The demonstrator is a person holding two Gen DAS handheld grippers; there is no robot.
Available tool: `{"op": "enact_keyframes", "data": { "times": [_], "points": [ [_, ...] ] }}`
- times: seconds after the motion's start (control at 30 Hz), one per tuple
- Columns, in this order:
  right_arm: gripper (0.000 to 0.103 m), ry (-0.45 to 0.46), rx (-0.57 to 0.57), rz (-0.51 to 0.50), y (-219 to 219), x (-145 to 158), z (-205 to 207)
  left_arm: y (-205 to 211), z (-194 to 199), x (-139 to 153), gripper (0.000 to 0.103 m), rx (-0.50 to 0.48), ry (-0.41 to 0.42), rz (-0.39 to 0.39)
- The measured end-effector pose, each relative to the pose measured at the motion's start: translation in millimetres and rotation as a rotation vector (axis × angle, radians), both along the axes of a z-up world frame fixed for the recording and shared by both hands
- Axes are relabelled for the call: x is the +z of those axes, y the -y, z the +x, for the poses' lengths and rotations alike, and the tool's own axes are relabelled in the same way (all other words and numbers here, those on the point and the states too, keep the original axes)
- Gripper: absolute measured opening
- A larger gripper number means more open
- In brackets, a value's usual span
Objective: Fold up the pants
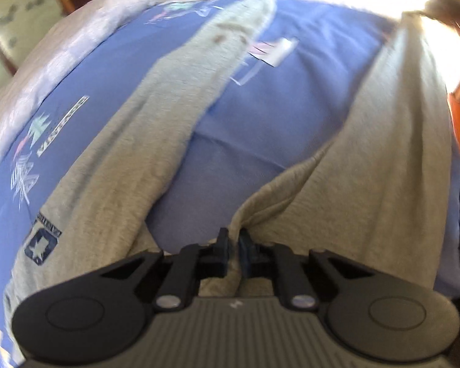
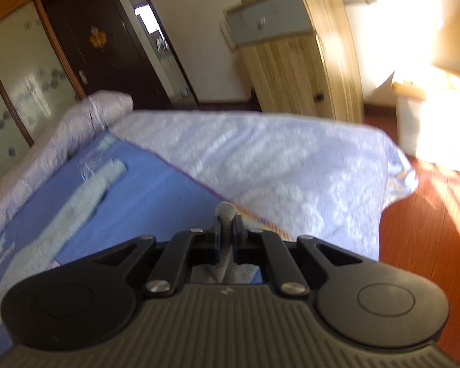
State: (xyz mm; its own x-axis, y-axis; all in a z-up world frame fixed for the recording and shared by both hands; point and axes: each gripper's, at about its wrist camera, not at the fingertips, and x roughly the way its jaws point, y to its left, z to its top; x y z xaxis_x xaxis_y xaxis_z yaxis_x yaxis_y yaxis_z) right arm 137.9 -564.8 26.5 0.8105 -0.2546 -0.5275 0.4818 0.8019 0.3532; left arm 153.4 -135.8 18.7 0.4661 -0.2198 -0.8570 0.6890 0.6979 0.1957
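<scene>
Grey sweatpants (image 1: 156, 141) lie spread on a blue printed bedsheet (image 1: 260, 98), their two legs running away from me in a V. A navy patch with a white star (image 1: 41, 247) marks the left leg near the waist. My left gripper (image 1: 233, 239) is shut on a pinch of grey fabric at the crotch, where the legs meet. The right leg (image 1: 392, 141) rises up to the far right, lifted off the bed. In the right wrist view, my right gripper (image 2: 227, 224) is shut on a bunched end of the grey pants (image 2: 226, 211). The other leg (image 2: 86, 196) lies flat on the sheet.
A pale lilac quilt (image 2: 276, 165) covers the far part of the bed, and a pillow (image 2: 107, 104) lies at the head. Beyond stand a dark wardrobe (image 2: 107, 49) and a light wooden cabinet (image 2: 303, 52). Red wooden floor (image 2: 426, 245) lies right of the bed, in strong sunlight.
</scene>
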Motion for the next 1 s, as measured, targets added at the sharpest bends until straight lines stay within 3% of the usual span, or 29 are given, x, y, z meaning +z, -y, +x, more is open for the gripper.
{"op": "enact_keyframes", "data": {
  "times": [0.1, 0.23, 0.3, 0.37, 0.43, 0.5, 0.57, 0.67, 0.73, 0.8, 0.87, 0.9, 1.0],
  "points": [
    [0.009, 0.034, -0.028, 0.006, -1.7, 2.3, 2.8, -1.3, 12.3, -13.5, 0.009, 0.092, 0.01, 0.037],
    [0.01, -0.09, -0.018, -0.007, -5.4, -25.3, 23.9, -3.3, 16.4, -19.0, 0.011, 0.187, 0.017, -0.001],
    [0.01, -0.101, -0.002, -0.047, -9.1, -34.4, 26.3, 0.8, 9.5, -19.5, 0.017, 0.187, 0.052, 0.027],
    [0.016, -0.103, 0.001, -0.022, -6.4, -28.4, 23.4, -0.6, 0.5, -11.9, 0.027, 0.167, 0.052, 0.023],
    [0.032, -0.073, -0.047, 0.037, 4.8, -17.3, 14.6, -15.8, -5.1, 3.5, 0.034, 0.147, 0.042, -0.04],
    [0.032, -0.025, -0.116, 0.034, 13.1, 1.9, 1.4, -41.1, -7.1, 22.5, 0.041, 0.177, 0.066, -0.087],
    [0.032, 0.005, -0.122, 0.021, 16.2, 21.8, -1.5, -71.8, -3.0, 38.3, 0.045, 0.256, 0.085, -0.125],
    [0.032, 0.031, -0.052, 0.027, 3.8, 48.7, 13.7, -132.8, 20.3, 55.9, 0.05, 0.464, 0.119, -0.15],
    [0.032, 0.041, 0.04, 0.065, -13.1, 60.6, 41.8, -163.9, 37.8, 61.0, 0.051, 0.606, 0.204, -0.072],
    [0.032, 0.032, 0.154, 0.115, -36.3, 66.8, 82.8, -175.0, 49.8, 57.4, 0.051, 0.624, 0.317, 0.101],
    [0.033, -0.001, 0.249, 0.162, -62.3, 69.3, 130.9, -172.5, 59.6, 43.4, 0.056, 0.531, 0.393, 0.271],
    [0.034, -0.022, 0.286, 0.187, -75.1, 68.8, 153.0, -169.3, 63.3, 36.4, 0.057, 0.477, 0.399, 0.318],
    [0.042, -0.083, 0.356, 0.24, -107.5, 66.4, 225.6, -161.1, 82.9, 17.5, 0.065, 0.343, 0.364, 0.369]
  ]
}}
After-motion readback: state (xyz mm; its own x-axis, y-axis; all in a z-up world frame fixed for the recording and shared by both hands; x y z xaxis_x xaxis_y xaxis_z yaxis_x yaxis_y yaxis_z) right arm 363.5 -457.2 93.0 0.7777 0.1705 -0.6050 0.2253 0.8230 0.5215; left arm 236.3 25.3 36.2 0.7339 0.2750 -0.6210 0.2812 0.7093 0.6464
